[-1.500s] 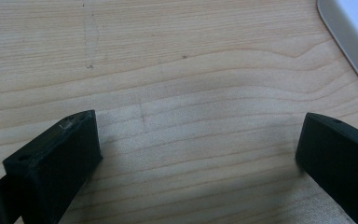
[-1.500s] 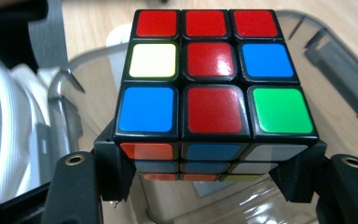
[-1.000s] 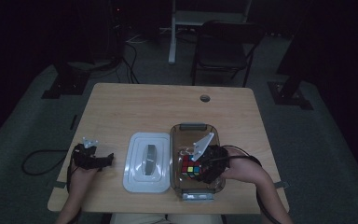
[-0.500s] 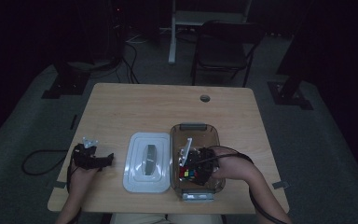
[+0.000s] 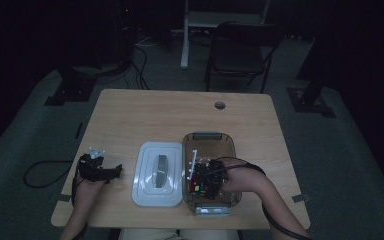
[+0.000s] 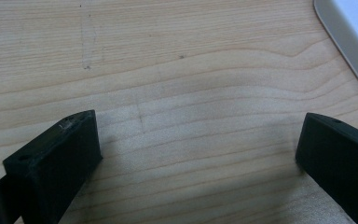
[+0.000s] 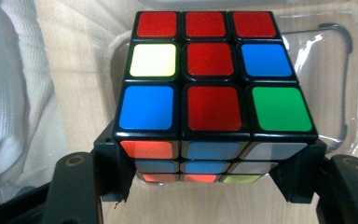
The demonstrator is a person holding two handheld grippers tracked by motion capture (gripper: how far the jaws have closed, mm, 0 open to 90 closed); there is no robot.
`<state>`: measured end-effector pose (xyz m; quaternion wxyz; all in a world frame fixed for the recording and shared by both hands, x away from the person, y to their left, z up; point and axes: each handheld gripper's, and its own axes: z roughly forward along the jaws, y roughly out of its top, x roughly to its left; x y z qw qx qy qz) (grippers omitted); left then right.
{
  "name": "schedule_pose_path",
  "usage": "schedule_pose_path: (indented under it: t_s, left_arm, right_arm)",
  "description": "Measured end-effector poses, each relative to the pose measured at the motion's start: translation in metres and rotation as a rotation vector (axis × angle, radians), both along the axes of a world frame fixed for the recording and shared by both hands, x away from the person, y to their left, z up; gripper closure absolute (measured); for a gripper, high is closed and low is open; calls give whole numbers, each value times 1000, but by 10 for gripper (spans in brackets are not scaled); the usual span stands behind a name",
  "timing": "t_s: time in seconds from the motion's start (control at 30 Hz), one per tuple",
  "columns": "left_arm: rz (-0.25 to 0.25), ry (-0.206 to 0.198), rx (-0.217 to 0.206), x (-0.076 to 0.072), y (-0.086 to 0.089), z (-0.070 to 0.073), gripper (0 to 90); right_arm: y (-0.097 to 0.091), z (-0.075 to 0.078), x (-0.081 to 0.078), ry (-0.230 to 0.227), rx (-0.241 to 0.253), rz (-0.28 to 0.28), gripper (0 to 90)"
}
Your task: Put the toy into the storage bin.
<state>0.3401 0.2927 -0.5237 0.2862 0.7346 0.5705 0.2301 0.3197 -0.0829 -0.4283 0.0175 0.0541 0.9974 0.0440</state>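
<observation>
Right gripper (image 5: 196,181), clamped on the cube (image 7: 214,84), has sunk into the box (image 5: 209,139) since a second ago; release looks next; left gripper (image 5: 111,172) idles, jaws apart

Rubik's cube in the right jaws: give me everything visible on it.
The Rubik's cube is a three-by-three puzzle, black-framed with glossy stickers, scrambled. Its top face shows a red top row, then yellow, red, blue, then blue, red, green; the near side shows orange, blue, white and a yellow-green tile. The right gripper grips it by two opposite sides, level. It sits inside the clear plastic container, beside a white cloth. Whether it touches the floor of the container is unclear.
</observation>
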Motion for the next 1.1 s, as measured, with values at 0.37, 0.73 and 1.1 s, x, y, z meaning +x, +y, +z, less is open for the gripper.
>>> schedule_pose_path:
  t_s: [0.37, 0.73, 1.1]
  left_arm:
    - [-1, 0, 0, 0, 0, 0, 5]
    - [-1, 0, 0, 0, 0, 0, 5]
    - [-1, 0, 1, 0, 0, 0, 5]
  right_arm:
    - [2, -9, 1, 12, -54, 7, 336]
    - [-3, 3, 1, 30, 33, -13, 298]
    - [-25, 22, 1, 1, 234, -112, 208]
